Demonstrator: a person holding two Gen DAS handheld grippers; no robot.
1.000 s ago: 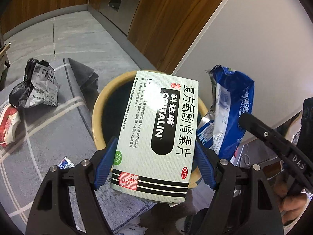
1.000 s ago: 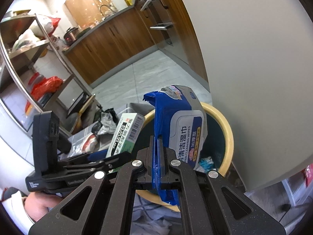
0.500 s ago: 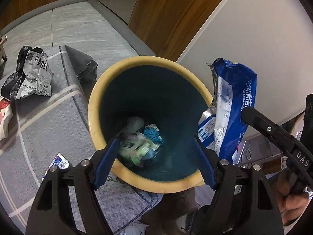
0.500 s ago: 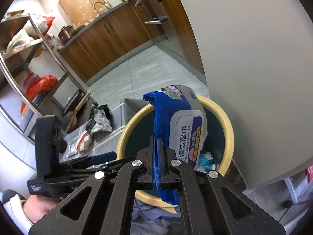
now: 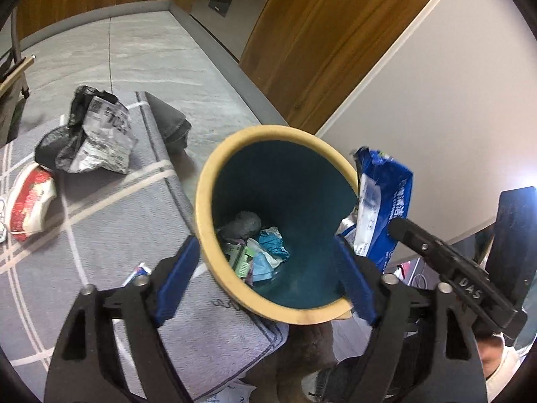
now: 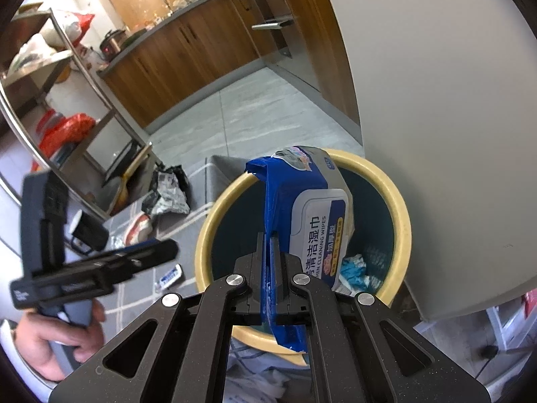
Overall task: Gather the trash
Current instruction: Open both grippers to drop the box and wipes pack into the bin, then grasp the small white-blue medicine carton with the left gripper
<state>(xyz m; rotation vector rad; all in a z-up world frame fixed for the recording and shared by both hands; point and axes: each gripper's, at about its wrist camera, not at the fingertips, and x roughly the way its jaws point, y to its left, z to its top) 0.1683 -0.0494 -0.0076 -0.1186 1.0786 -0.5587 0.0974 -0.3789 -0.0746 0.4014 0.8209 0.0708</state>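
Left gripper (image 5: 265,272), jaws opening and empty, has dropped its box into the bin (image 5: 204,201); right gripper (image 6: 268,262) still pinches the wipes pack (image 6: 319,215).

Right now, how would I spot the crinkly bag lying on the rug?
Find the grey rug with pale stripes left of the yellow-rimmed bin. Near its far edge lies the crumpled bag. It is black and silvery with printed labels, unlike the red-and-white wrapper beside it.

Grey tiled floor (image 5: 141,57), wooden cabinets (image 6: 188,50), white wall (image 6: 436,100), metal shelving (image 6: 67,77).
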